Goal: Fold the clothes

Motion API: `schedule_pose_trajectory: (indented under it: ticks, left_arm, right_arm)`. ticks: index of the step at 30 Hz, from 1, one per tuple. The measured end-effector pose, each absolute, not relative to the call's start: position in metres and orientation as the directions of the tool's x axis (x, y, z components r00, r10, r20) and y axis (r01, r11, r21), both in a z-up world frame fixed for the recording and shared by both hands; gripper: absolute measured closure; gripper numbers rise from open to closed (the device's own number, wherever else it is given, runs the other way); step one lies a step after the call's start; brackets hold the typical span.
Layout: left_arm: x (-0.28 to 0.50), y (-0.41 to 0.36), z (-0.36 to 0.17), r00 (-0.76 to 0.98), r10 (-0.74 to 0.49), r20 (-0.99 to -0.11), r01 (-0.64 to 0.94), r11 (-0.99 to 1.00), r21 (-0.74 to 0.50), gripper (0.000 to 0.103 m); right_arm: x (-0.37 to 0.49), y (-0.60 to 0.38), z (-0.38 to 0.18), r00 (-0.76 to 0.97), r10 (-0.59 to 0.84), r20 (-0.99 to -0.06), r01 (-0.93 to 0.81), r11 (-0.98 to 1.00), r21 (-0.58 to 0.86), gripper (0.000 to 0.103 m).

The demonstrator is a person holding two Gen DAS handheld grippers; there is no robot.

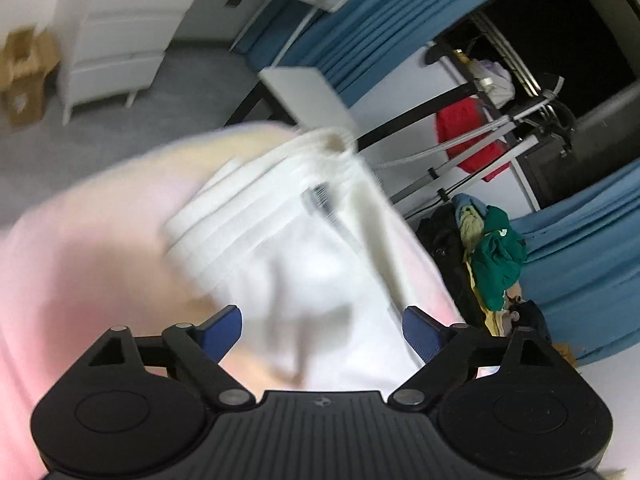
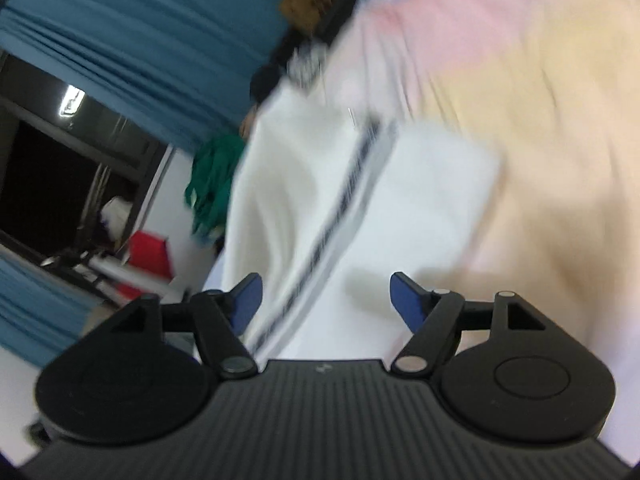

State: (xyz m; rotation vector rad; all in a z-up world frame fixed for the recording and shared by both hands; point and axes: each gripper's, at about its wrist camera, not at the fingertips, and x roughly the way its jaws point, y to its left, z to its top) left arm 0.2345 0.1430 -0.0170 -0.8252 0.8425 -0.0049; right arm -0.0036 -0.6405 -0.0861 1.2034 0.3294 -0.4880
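A white garment, blurred by motion, lies spread on a pastel sheet banded in pink and pale yellow. In the left wrist view its ribbed, gathered band sits up the frame, with a small dark label or pull beside it, and smoother cloth runs down toward the camera. The left gripper stands with its blue-tipped fingers spread wide, the white cloth filling the gap between them and reaching under the black body; neither pad is seen pressing on it. To the right, past the sheet's edge, a heap of clothes topped by a green piece lies near a blue curtain, with a red item behind a metal rack.

From the right wrist view the same garment shows a long black-and-white striped strip, possibly a zipper or trim, running diagonally from mid-frame down to the gripper. The right gripper is likewise parted, its left finger just beside the strip and its right finger over white cloth near the yellow band of the sheet. Whether either pad touches fabric cannot be told through the blur.
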Motion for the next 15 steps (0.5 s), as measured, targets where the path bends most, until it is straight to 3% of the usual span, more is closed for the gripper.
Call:
schedule_pose_trajectory:
  ticks: [5, 12, 14, 15]
  left_arm:
    - [0.231, 0.165, -0.069, 0.631, -0.382, -0.675, -0.416, 0.567, -0.71, 0.017]
    - [0.275, 0.158, -0.099, 0.697, -0.329, -0.637, -0.388, 0.575, -0.721, 0.025]
    - [0.285, 0.153, -0.105, 0.707, -0.292, -0.644, -0.399, 0.587, -0.704, 0.033]
    - [0.289, 0.151, -0.108, 0.71, -0.271, -0.649, -0.406, 0.595, -0.693, 0.04]
  right_arm:
    - [0.01, -0.62, -0.137, 0.869, -0.054, -0.491, 0.493, 0.152, 0.857, 0.03]
    - [0.06, -0.635, -0.148, 0.897, -0.162, -0.412, 0.441, 0.239, 0.865, 0.031]
    - [0.072, -0.644, -0.147, 0.882, -0.205, -0.424, 0.467, 0.271, 0.842, 0.042]
    - [0.077, -0.649, -0.146, 0.869, -0.225, -0.441, 0.491, 0.282, 0.824, 0.056]
